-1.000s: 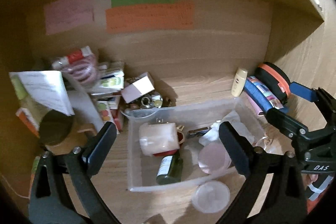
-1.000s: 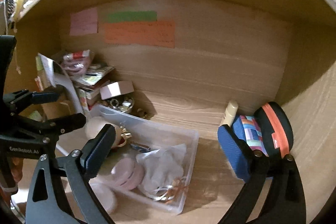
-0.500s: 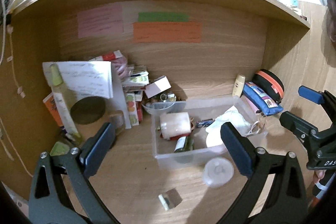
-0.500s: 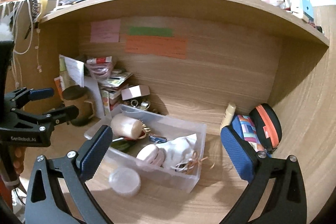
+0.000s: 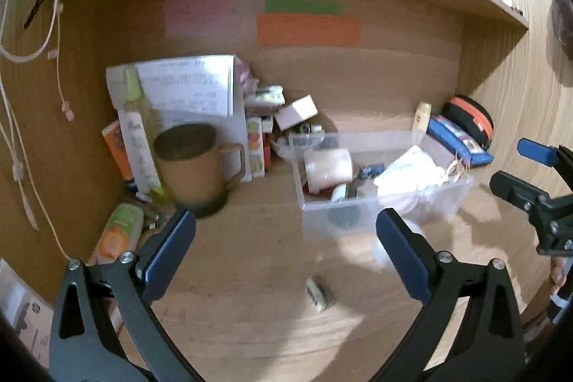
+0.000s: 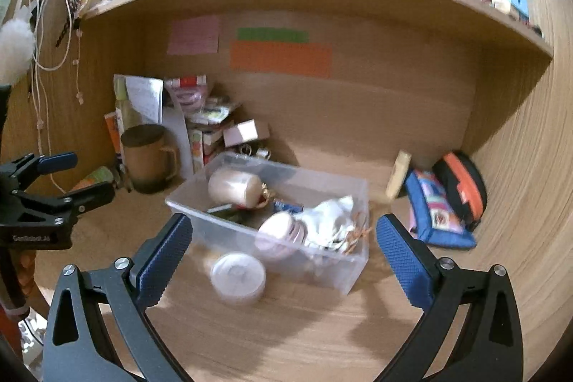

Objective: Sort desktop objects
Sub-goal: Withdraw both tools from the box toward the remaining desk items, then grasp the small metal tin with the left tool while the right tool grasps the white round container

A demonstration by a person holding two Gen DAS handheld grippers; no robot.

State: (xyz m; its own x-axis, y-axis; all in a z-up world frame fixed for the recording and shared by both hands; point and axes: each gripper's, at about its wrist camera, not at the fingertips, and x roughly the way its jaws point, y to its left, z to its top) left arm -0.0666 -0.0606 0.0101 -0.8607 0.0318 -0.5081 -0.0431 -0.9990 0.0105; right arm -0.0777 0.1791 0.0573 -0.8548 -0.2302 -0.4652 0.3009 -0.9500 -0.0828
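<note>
Clear bin (image 6: 352, 265) lies lengthwise left-to-right; both grippers (image 5: 284, 240) (image 6: 283, 247) gape wide, empty.

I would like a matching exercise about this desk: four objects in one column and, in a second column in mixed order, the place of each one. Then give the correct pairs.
Objects
1. brown mug
2. white round lid
3. orange-and-black case
4. white cloth

Places
A. inside the clear plastic bin
B. in the far right corner of the desk
C. on the desk, just in front of the bin
D. left of the bin, beside the stack of boxes and papers

Pairs: 1-D, 2-C, 3-B, 4-A
</note>
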